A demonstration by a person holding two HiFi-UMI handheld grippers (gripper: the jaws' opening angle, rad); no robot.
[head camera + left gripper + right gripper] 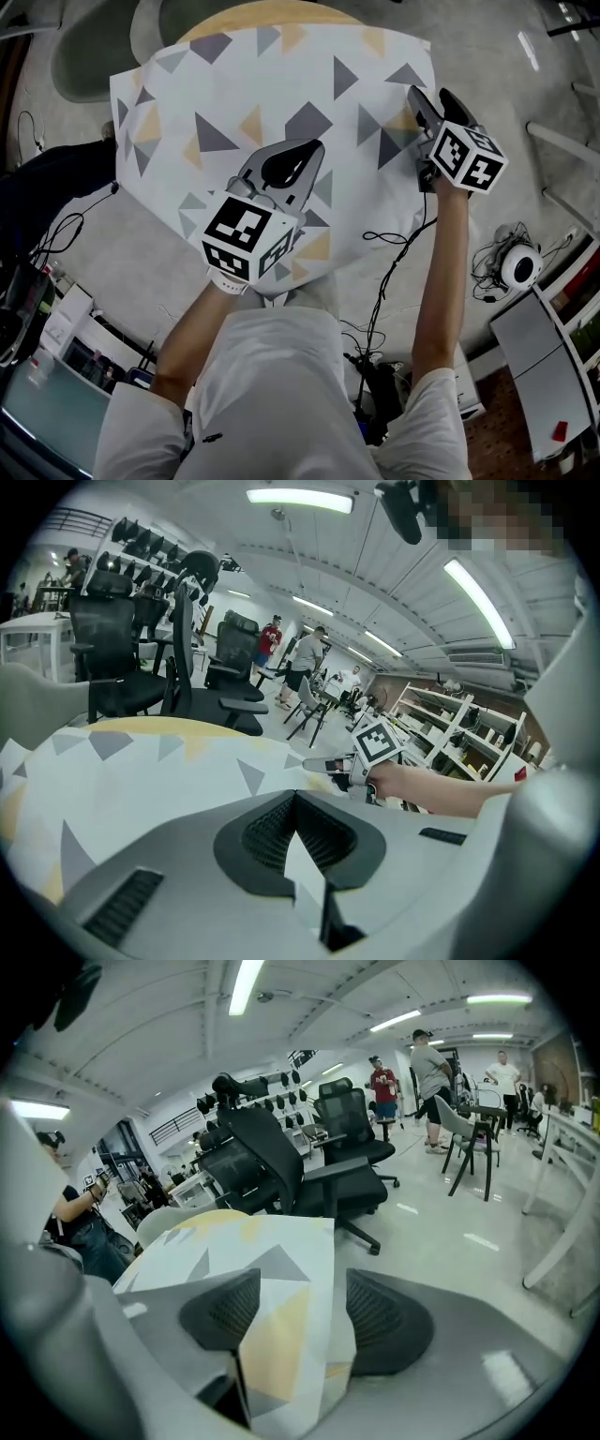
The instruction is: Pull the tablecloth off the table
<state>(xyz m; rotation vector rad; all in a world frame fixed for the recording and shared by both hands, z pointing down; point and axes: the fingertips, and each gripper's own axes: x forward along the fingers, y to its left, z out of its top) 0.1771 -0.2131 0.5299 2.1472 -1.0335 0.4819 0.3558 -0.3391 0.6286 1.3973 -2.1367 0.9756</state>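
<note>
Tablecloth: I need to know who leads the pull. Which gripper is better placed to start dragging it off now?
Left, most likely. The left gripper is shut on a fold of the tablecloth. The right gripper has cloth between its jaws, but they stand apart, not pinching.

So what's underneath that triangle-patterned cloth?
A light wooden table: only its curved far edge peeks out beyond the tablecloth. The rest of the top and whatever holds it up are covered, so they cannot be seen.
</note>
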